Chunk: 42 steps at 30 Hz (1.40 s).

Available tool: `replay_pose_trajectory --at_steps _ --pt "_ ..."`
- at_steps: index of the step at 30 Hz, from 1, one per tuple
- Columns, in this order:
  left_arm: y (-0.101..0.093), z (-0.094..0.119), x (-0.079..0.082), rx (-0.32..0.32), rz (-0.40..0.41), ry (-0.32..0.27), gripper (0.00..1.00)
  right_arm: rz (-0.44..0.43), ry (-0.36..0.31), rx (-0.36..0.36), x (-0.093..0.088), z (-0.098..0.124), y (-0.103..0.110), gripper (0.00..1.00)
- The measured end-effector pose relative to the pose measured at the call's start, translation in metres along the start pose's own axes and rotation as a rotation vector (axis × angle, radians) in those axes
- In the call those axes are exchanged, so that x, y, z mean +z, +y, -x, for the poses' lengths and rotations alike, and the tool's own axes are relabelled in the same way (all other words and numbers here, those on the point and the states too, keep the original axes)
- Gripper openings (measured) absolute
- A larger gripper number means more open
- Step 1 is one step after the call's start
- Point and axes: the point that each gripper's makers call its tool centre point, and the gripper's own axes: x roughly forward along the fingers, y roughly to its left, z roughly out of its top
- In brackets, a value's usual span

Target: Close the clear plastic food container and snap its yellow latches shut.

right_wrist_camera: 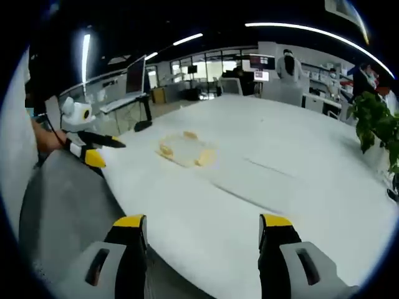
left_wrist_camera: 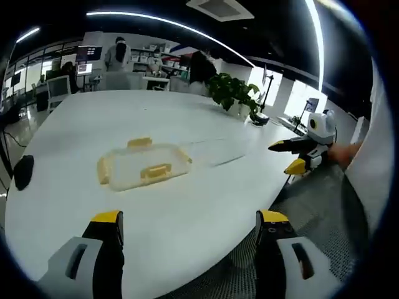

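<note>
I see the container (left_wrist_camera: pixel 143 166) lying flat on the white table (left_wrist_camera: pixel 187 218), lid down on it as far as I can tell, with yellow latches (left_wrist_camera: pixel 156 172) showing on its near side, its far side (left_wrist_camera: pixel 139 142) and its left end. In my right gripper view the container (right_wrist_camera: pixel 186 149) sits further off, towards the table's (right_wrist_camera: pixel 262 187) left part, its yellow latches visible at the edges.

My left gripper (left_wrist_camera: pixel 190 227) hangs just off the table's near edge, jaws spread wide with nothing between them, well short of the container. My right gripper (right_wrist_camera: pixel 202 233) is likewise wide open and holds nothing, also at the table's edge and well apart from the container. Each gripper shows in the other's view: the right one (left_wrist_camera: pixel 292 156) at the right of the left gripper view, off the table's edge, the left one (right_wrist_camera: pixel 96 149) at the left of the right gripper view.

Beyond the table stands a leafy plant (left_wrist_camera: pixel 234 93), with desks, monitors and people further back. A dark round thing (left_wrist_camera: pixel 23 171) lies at the table's left edge
</note>
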Motion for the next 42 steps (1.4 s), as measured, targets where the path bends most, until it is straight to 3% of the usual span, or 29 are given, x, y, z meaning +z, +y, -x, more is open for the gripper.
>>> replay_pose_trajectory --at_steps 24,42 --pt "-0.0008 -0.0007 -0.0051 0.013 -0.037 0.049 0.85 -0.011 -0.017 0.014 0.0031 0.0008 0.0023 0.68" --pt "-0.0022 -0.0001 -0.0046 0.006 -0.042 0.04 0.85 0.019 -0.012 0.011 0.0028 0.0018 0.004 0.68"
